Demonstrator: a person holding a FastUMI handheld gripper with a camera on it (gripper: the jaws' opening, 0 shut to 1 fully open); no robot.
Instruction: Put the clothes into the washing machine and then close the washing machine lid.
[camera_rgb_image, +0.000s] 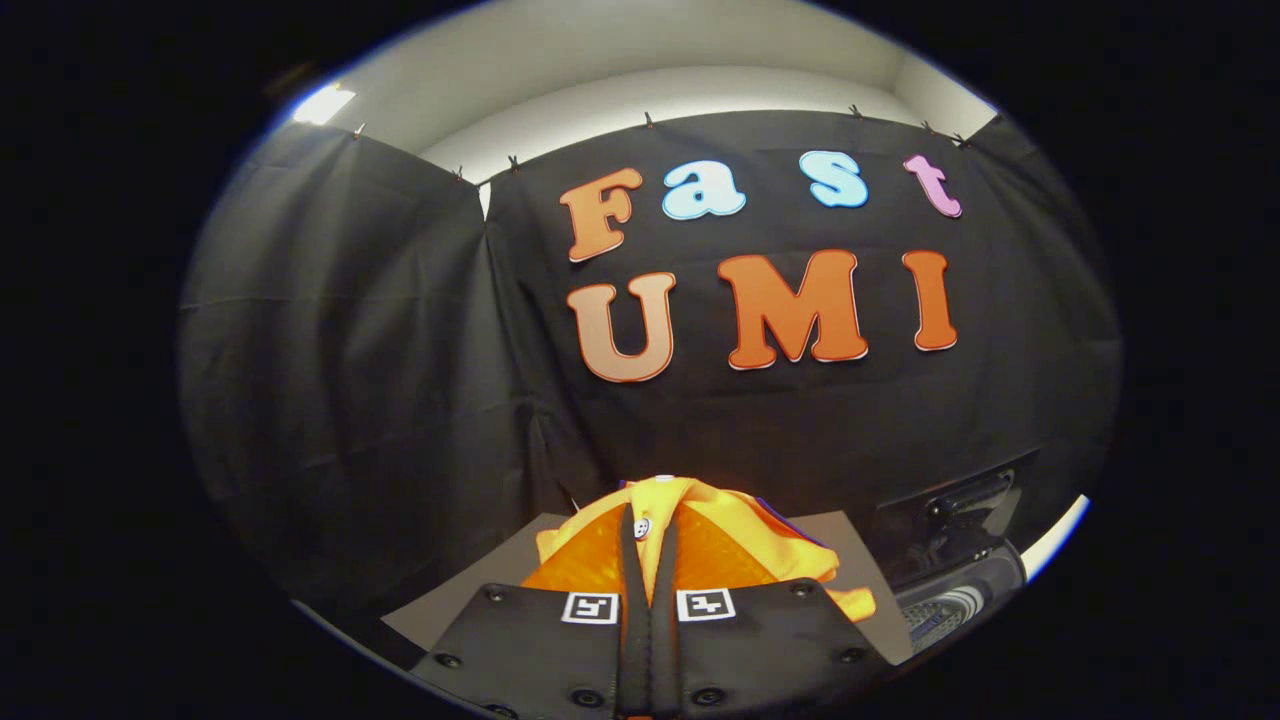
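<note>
— Between the two fingers (628, 560), right at the tips: orange clothes (700, 550), bunched up, with a small white button near the top of the bundle.

— And the jaws (648, 540)?

— Nearly pressed together, pinching a fold of the clothes; the rest of the bundle spread to both sides of the fingers and hanging a little more to the right. No clear long axis, just a crumpled heap.

— Lifted, or resting on something?

— Hard to tell. Grey surface (450, 600) below and behind the bundle, but contact with it hidden by the fingers.

— Where is the washing machine?

— Probably to the right of the jaws, off the right edge of the grey surface: a dark body (950, 510) with a raised part and a ribbed rim lower down. Opening not clearly visible, lid position not possible to judge.

— So the coming move?

— Most likely a carry to the right, over that edge. Nothing standing between; only the loose hanging cloth, possibly catching on the rim.
</note>
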